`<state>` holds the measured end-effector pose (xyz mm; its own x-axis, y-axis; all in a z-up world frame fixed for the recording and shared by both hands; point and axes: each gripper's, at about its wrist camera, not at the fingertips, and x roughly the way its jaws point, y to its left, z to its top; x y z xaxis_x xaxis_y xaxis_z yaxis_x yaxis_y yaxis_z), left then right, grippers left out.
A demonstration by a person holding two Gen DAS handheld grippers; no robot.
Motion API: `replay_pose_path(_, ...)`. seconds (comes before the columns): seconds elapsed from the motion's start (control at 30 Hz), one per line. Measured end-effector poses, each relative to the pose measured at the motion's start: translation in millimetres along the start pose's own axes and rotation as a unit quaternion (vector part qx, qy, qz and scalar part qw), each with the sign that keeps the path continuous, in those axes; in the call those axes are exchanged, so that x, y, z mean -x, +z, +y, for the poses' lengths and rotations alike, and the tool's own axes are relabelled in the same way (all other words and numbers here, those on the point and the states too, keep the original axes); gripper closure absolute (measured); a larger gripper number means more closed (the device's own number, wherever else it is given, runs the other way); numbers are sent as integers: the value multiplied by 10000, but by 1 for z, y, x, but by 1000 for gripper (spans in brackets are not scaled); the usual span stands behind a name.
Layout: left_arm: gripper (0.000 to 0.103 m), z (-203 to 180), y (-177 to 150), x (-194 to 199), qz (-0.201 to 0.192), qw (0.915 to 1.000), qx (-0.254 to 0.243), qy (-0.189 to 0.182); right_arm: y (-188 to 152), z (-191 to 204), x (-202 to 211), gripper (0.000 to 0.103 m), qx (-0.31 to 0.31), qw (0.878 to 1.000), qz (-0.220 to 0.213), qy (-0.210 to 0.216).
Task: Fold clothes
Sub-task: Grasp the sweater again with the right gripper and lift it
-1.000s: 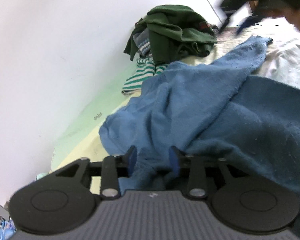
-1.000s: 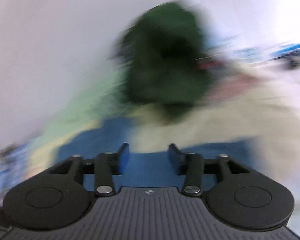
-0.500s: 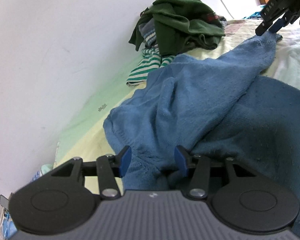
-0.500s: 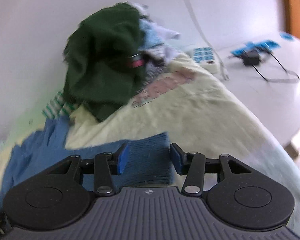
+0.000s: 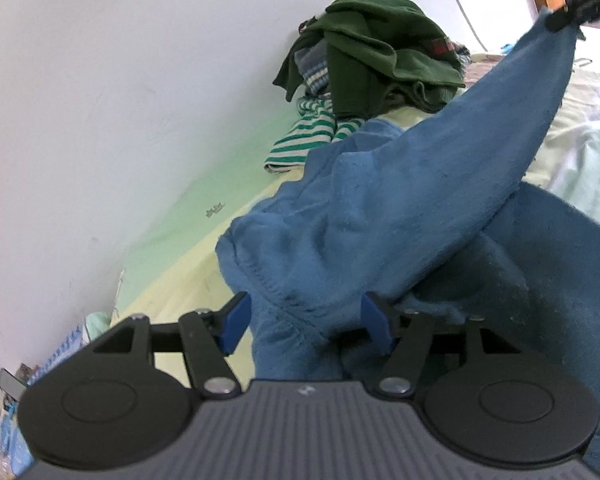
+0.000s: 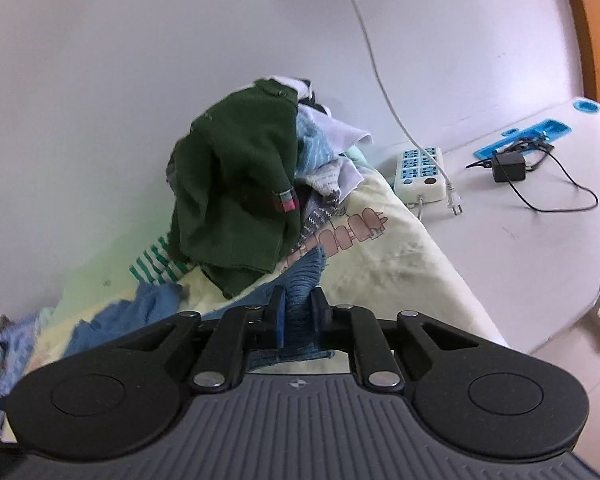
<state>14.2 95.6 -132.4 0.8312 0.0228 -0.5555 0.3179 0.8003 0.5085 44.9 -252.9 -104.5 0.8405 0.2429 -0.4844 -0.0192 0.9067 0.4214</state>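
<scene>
Against the wall, a green-and-white striped garment [image 5: 300, 142] is lying under a heap topped by a dark green sweater [image 5: 380, 40]. The left gripper [image 5: 306, 322] is standing with its jaws apart, having just been opening; a hem of the blue sweater [image 5: 380, 208] is lying loosely between them on the pale yellow sheet [image 5: 180, 280]. The right gripper [image 6: 298, 316], having just been closing, is clamping the sweater's cuff, probably lifting it. A white power strip [image 6: 420, 170] is sitting on the table [image 6: 520, 240].
</scene>
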Motion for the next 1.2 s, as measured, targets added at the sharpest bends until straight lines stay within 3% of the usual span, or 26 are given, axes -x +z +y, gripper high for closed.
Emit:
replay_pose_path(0.17,38,-2,-1,4,43,10000,1,-11,-9,0,6,91,71,9996,-260,-49)
replay_pose_path(0.37,38,-12,-10,-1,210,9996,-188,65,-31,-18,-30,91,-7,9955,258,-907)
replay_pose_path(0.43,36,-12,-10,3,212,9996,-183,74,-36,-22,-25,91,-196,9944,309,-994)
replay_pose_path(0.57,30,-7,-14,20,199,9996,-89,167,-43,-14,-27,86,194,9931,621,-976)
replay_pose_path(0.63,29,-4,-17,36,199,9994,-43,286,-35,-15,-21,75,160,9924,470,-1128)
replay_pose_path(0.73,27,0,-29,68,336,9984,80,457,-18,-12,-5,70,134,9892,-14,-1458)
replay_pose_path(0.8,23,0,-42,92,538,9970,205,512,-5,-3,4,70,134,9965,-141,-819)
replay_pose_path(0.83,22,0,-49,103,655,9961,277,522,-2,6,3,69,79,9996,59,-252)
replay_pose_path(0.9,21,-1,-65,126,939,9931,526,460,-1,27,-4,66,-23,9948,597,823)
replay_pose_path(0.97,21,-3,-79,144,1208,9891,745,399,-15,59,-21,66,16,9784,1317,1595)
replay_pose_path(1.07,21,-7,-101,167,1605,9780,1300,303,-44,112,-43,64,185,9409,2224,2548)
replay_pose_path(1.2,18,-14,-126,184,1842,9643,1874,315,-80,175,-68,63,550,9046,3052,2924)
